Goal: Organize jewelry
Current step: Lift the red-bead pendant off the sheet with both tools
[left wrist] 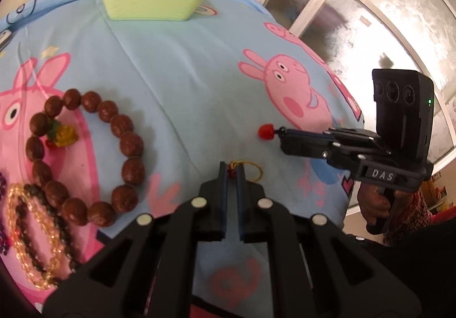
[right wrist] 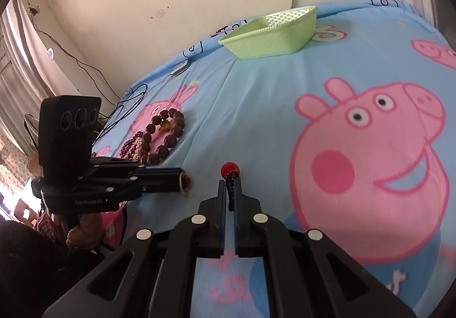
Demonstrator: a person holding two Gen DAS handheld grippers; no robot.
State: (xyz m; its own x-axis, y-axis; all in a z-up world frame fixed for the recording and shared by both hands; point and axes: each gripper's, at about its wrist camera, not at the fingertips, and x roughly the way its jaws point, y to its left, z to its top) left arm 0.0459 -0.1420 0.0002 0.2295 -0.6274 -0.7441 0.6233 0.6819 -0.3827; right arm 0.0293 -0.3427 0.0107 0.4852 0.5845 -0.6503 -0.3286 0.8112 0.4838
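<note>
Your left gripper [left wrist: 232, 172] is clenched on a small charm with a thin gold cord loop [left wrist: 252, 171], low over the blue cartoon sheet [left wrist: 185, 76]. Your right gripper [right wrist: 230, 182] is clamped on the dark stem of a red bead [right wrist: 230, 168], just right of the left one, tips near but apart. The brown bead bracelet [left wrist: 94, 158] lies to your left, with the amber bracelet [left wrist: 31, 232] and purple beads [right wrist: 129, 144] bunched touching its near-left side. The green tray [left wrist: 151, 2] sits at the far edge, close to the wall. Between you and it the sheet is open. The bed's right edge drops off just behind your right gripper.
</note>
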